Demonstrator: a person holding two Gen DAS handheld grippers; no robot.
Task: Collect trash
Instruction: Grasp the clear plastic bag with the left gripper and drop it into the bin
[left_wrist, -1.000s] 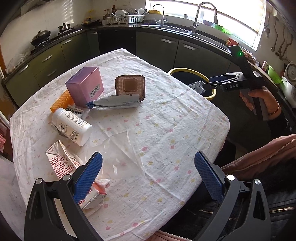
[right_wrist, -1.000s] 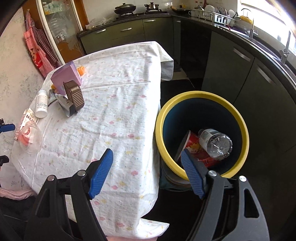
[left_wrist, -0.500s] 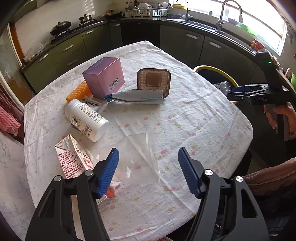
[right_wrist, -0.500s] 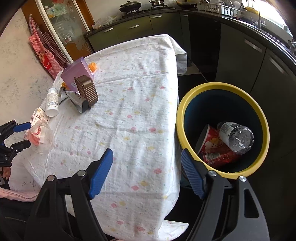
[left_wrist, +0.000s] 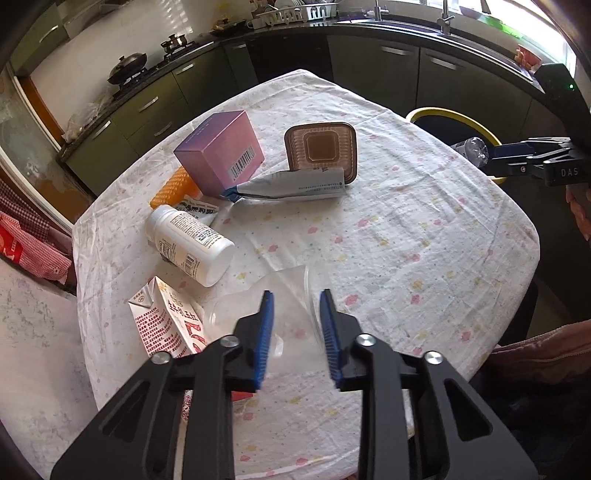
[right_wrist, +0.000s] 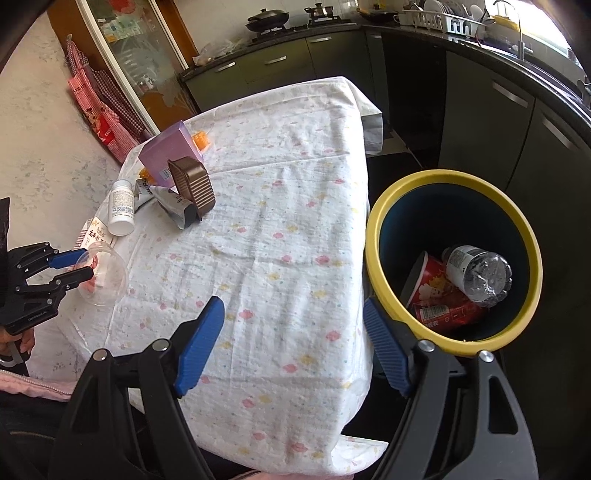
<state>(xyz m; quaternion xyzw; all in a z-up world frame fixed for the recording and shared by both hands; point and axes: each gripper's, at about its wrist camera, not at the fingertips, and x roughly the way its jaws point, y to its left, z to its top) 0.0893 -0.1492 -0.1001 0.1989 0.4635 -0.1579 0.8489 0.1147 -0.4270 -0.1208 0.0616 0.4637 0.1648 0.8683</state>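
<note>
My left gripper (left_wrist: 295, 328) jaws are closing, clear plastic cup (left_wrist: 258, 314) between them, lying on its side at the bench (left_wrist: 424, 229) near edge, beside the milk carton (left_wrist: 166, 325). Cup: v. light, thin-walled, slippery, crushes easily; take it across the wall near the rim w/ min. squeeze. Right gripper (right_wrist: 295, 347): jaws wide, holding nothing. Farther off, the bin (right_wrist: 376, 221) w/ yellow rim holds a red cup (right_wrist: 436, 299) & crushed bottle (right_wrist: 476, 273).
</note>
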